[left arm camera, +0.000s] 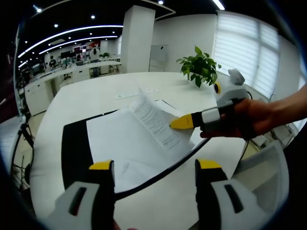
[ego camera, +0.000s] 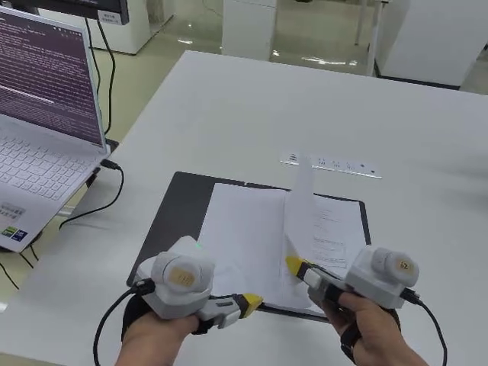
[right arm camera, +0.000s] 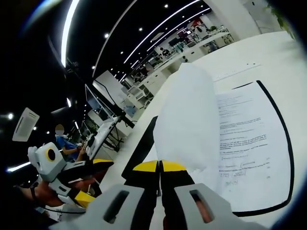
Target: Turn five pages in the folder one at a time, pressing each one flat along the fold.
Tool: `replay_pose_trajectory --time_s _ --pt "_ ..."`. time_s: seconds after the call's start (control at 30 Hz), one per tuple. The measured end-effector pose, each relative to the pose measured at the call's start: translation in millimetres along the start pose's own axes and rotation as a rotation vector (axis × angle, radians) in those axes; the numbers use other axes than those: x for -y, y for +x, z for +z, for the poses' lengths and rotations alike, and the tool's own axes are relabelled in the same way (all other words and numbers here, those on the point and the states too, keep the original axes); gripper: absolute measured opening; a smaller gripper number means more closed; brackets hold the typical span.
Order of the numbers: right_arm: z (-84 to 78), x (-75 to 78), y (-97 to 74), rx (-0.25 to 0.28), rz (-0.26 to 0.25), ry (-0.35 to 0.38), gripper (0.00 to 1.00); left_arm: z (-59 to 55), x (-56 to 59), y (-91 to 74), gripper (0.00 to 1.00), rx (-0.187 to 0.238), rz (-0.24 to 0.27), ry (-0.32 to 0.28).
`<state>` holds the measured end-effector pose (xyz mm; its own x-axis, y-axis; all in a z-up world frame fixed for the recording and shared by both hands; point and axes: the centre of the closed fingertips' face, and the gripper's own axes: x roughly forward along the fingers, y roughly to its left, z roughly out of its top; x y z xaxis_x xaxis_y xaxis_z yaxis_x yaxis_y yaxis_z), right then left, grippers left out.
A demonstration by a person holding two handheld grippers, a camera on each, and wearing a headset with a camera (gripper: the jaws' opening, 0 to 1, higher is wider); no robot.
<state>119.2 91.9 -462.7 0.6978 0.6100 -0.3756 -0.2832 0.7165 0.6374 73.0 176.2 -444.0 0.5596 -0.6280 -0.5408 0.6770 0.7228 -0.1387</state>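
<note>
The folder (ego camera: 171, 221) lies open on the white surface (ego camera: 229, 114), near the front edge. The right tool (ego camera: 296, 266) is closed on the bottom edge of one page (ego camera: 299, 198), which stands almost upright over the fold. The left tool (left arm camera: 155, 165) is spread wide just in front of the folder, holding nothing.

The grip takes in only a thin strip of paper, so a quick pull could let it slip out or crease the corner. Whether one sheet or two is pinched, I cannot tell. Nothing pins the folder down, so dragging the page across may slide it. Upright, the page could also flop back.
</note>
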Motion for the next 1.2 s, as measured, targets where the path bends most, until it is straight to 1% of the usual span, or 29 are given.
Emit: replay_pose_trajectory --time_s 0.13,0.23,0.37,0.6,0.77,1.0,1.13,1.2 --pt "-1.3 -8.7 9.8 -0.006 0.011 0.004 0.00 0.3 -3.4 -3.9 0.68 0.004 0.003 0.003" --pt "-2.6 -16.2 18.4 -0.013 0.021 0.006 0.00 -1.1 -8.0 -7.3 0.68 0.003 0.007 0.002" --pt "-3.8 -23.2 27.0 -0.017 0.034 0.009 0.00 -2.4 -14.4 -12.6 0.69 0.003 0.017 -0.015" --pt "-12.2 -35.6 44.9 -0.037 0.059 0.024 0.00 -4.2 -24.7 -20.8 0.70 0.007 0.034 -0.027" --pt "-17.5 -40.1 55.0 -0.052 0.069 0.042 0.00 -6.8 -30.4 -24.0 0.70 0.009 0.044 -0.041" --pt "-25.6 -40.3 67.2 -0.068 0.068 0.062 0.00 -8.7 -37.8 -28.1 0.70 0.010 0.056 -0.059" --pt "-30.7 -47.0 76.5 -0.072 0.074 0.084 0.00 -9.2 -43.5 -31.3 0.70 0.013 0.064 -0.066" --pt "-35.1 -49.8 82.0 -0.084 0.080 0.088 0.00 -10.7 -46.9 -32.5 0.70 0.012 0.070 -0.074"
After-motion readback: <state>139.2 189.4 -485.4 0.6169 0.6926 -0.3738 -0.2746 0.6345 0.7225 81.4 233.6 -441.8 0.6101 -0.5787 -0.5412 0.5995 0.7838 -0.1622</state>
